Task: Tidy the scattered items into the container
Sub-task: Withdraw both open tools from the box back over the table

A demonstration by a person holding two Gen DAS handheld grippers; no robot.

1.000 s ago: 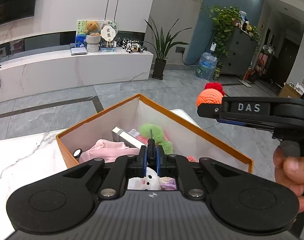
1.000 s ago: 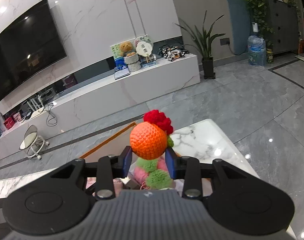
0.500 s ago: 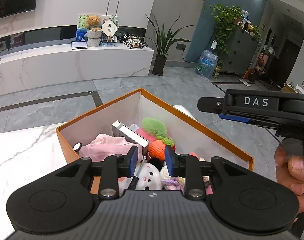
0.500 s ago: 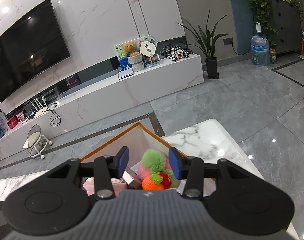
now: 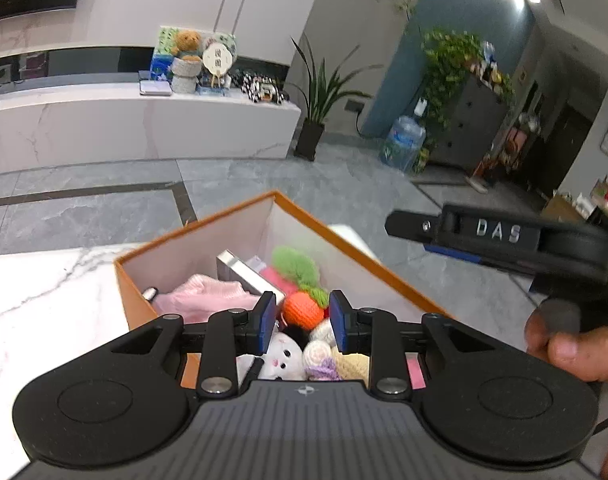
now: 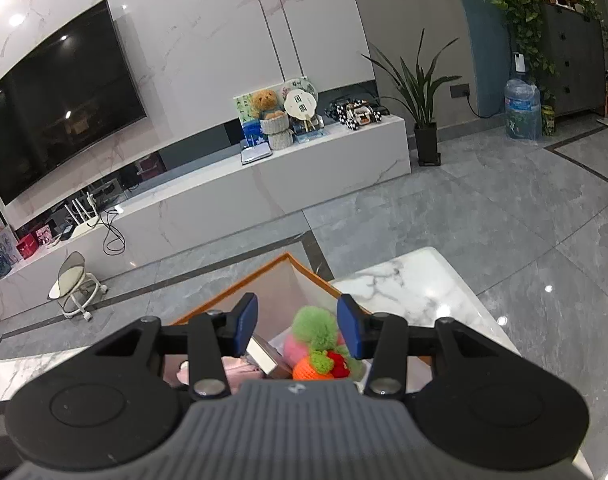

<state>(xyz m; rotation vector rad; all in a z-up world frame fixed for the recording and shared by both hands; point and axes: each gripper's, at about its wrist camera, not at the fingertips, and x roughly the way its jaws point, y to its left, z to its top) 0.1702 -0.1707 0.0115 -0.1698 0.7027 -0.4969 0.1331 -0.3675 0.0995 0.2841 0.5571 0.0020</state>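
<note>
Nearest the lens, the left gripper (image 5: 299,322) hung over the box (image 5: 191,226) with its fingers spread and nothing between them. Just past its tips lay a white plush (image 5: 281,354), a small cream and purple crochet piece (image 5: 318,358) and the orange ball (image 5: 304,311), all down among the other contents. Likewise the right gripper (image 6: 297,328) was spread wide and empty above the same box (image 6: 263,270); from its camera the orange ball (image 6: 310,370) lay inside, under a green pom-pom (image 6: 314,326) and touching a pink one (image 6: 295,346). A silver case (image 5: 247,274) leaned beside a pink cloth (image 5: 207,298) toward the box's left half. In the left view the right gripper (image 5: 408,226) showed side-on at the right edge, held by a hand (image 5: 572,346); that angle did not show its opening. The box stood on a white marble table (image 6: 416,292), its far corner near the table's edge. Beyond lay grey floor tiles (image 6: 484,216), then a long white console (image 6: 223,196) carrying a teddy bear (image 6: 265,102), with a TV (image 6: 59,104) on the wall above and a potted plant (image 6: 422,92) and water bottle (image 6: 522,106) off to the right.
</note>
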